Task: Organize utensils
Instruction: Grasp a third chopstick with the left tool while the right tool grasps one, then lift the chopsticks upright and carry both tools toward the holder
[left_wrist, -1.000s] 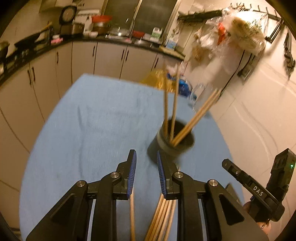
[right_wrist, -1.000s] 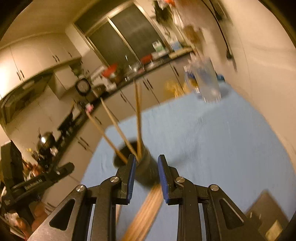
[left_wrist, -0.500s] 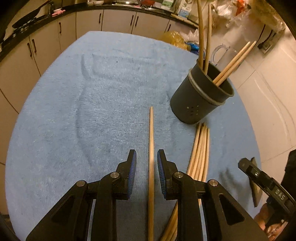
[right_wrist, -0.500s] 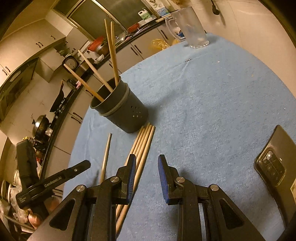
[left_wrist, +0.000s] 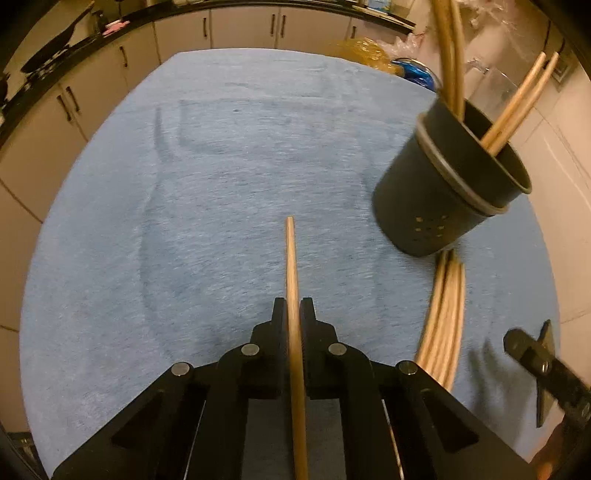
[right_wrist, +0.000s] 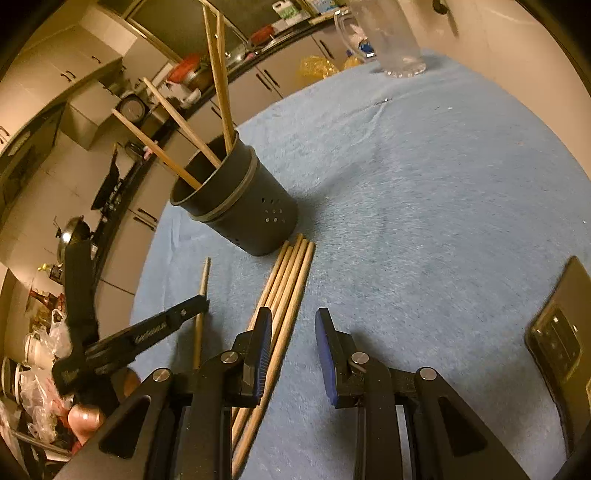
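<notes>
One chopstick (left_wrist: 291, 280) is clamped in the left tongs (left_wrist: 292, 314); right tongs (right_wrist: 291, 332) gape, empty, over the bundle (right_wrist: 286, 280).

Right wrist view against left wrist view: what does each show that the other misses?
Only the right wrist view: a phone and the open right gripper beside the chopstick bundle. Only the left wrist view: the left gripper shut on a single chopstick. Both: the dark utensil holder with chopsticks standing in it, on the blue cloth.
</notes>
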